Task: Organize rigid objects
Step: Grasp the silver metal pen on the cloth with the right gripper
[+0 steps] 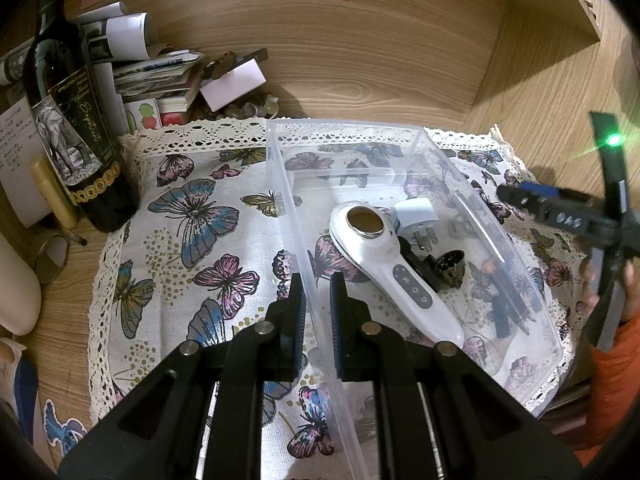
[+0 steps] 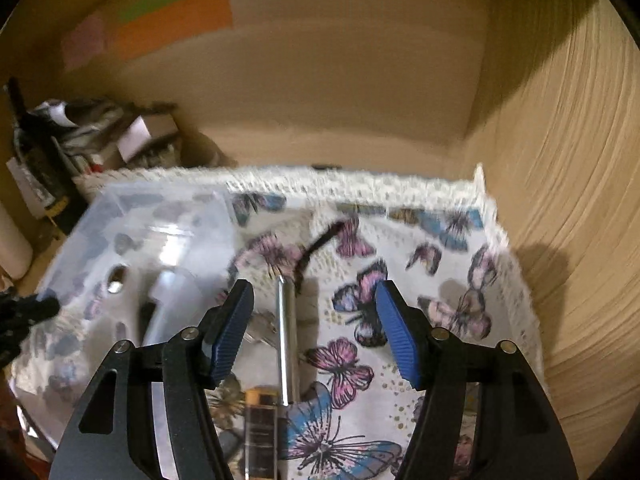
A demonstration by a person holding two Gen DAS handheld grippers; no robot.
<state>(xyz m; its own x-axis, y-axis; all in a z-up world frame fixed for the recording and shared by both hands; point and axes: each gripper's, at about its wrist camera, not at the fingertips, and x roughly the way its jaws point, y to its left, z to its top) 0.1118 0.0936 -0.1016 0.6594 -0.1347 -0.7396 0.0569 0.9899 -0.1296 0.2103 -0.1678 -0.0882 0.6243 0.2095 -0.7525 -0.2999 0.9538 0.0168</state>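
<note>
1. So, L tongs (image 1: 318,284) were pinched on the bin (image 1: 344,124) side wall, one pad inside, one outside. Prob to stop it sliding on the cloth (image 1: 208,240).
2. R tongs (image 2: 313,285) were spread wide and empty, hovering over the screwdriver (image 2: 289,340), pads not touching it.
3. Screwdriver lay flat in the bin by the far side wall, next to the massager (image 1: 384,256) and plug (image 1: 416,212). Looked like it was already put away.
4. R view was blurry, so can't tell much more tbh.
</note>
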